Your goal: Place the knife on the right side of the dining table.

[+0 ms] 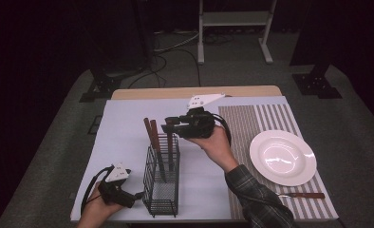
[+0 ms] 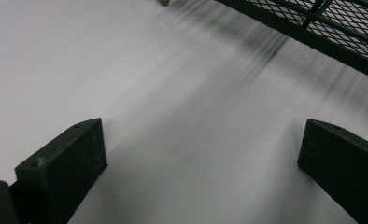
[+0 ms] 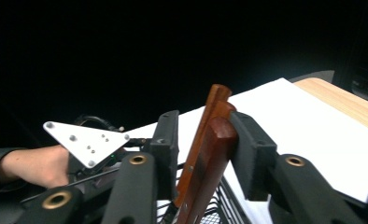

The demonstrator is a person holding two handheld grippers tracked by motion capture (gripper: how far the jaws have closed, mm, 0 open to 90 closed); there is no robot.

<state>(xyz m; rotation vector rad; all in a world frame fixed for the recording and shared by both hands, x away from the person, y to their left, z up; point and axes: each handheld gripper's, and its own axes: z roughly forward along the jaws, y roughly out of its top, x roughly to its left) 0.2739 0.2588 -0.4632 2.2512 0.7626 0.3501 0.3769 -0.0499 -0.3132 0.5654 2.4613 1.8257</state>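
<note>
A black wire cutlery basket stands on the white sheet near the table's front. Three wooden-handled utensils stand in it; two handles lean left. My right gripper comes in level from the right over the basket's far end. It is shut on the third wooden handle, whose top pokes up between its pads; another handle rises just behind it. My left gripper rests low beside the basket's front left corner. Its jaws stand wide open over bare sheet, with the basket's base just beyond.
A white plate sits on a striped placemat at the right. A wooden-handled knife lies in front of the plate. The white sheet covers the rest of the table; a wooden edge shows at the back.
</note>
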